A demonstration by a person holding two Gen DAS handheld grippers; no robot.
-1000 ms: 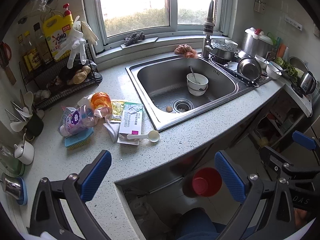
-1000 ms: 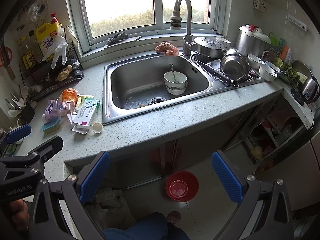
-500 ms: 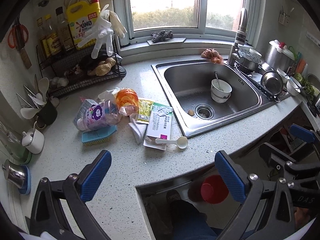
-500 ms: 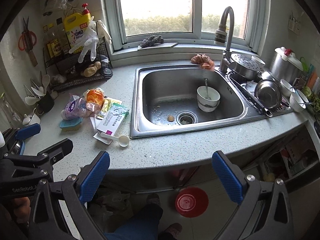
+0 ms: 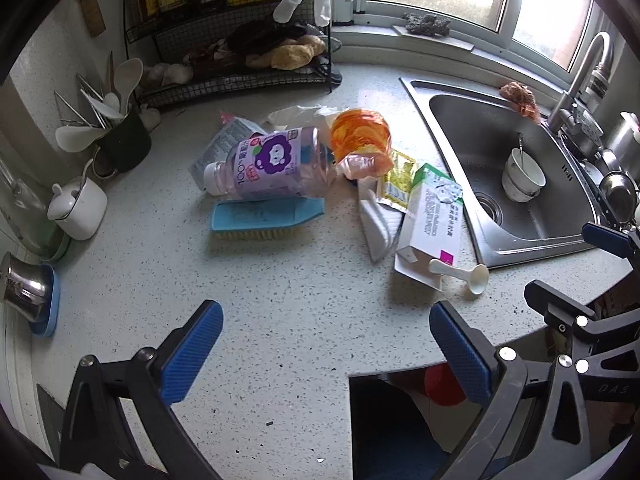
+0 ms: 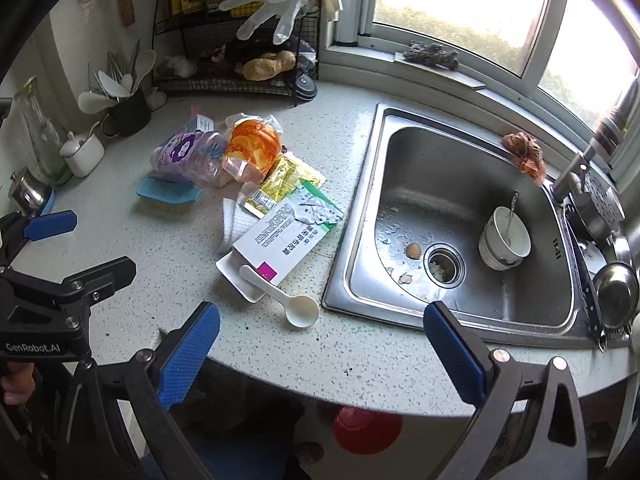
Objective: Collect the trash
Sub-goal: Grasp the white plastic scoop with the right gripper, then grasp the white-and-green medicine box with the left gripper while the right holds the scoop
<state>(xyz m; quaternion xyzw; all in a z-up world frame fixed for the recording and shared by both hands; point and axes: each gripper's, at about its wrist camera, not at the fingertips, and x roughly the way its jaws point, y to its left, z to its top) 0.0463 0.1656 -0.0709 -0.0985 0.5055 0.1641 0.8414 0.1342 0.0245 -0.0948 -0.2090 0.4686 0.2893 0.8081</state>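
A: Left wrist view, item one: left gripper, jaws spread wide, nothing between the blue pads, hanging over the front edge of the countertop. Right gripper, same state: wide and empty, over the front edge beside the sink.

B: And the trash?

A: All on the countertop, uncollected, in one heap between the wire rack at the back left and the sink's left rim. Entries, nearest outward: white scoop, lying on the front end of the flat carton; folded white paper under the carton's left side; yellow sachet; orange wrapper; purple-label bottle on its side, resting on the blue brush. An eggshell sits by the sink drain.

B: Progress, then?

A: By my reading, none made; every piece is left to pick up, and no bin is identifiable. A red tub shows on the floor below the counter edge.

B: Change against half a second ago?

A: Both grippers have come closer and lower toward the heap, which fills more of each view. Heap itself unmoved; jaws as wide as before.
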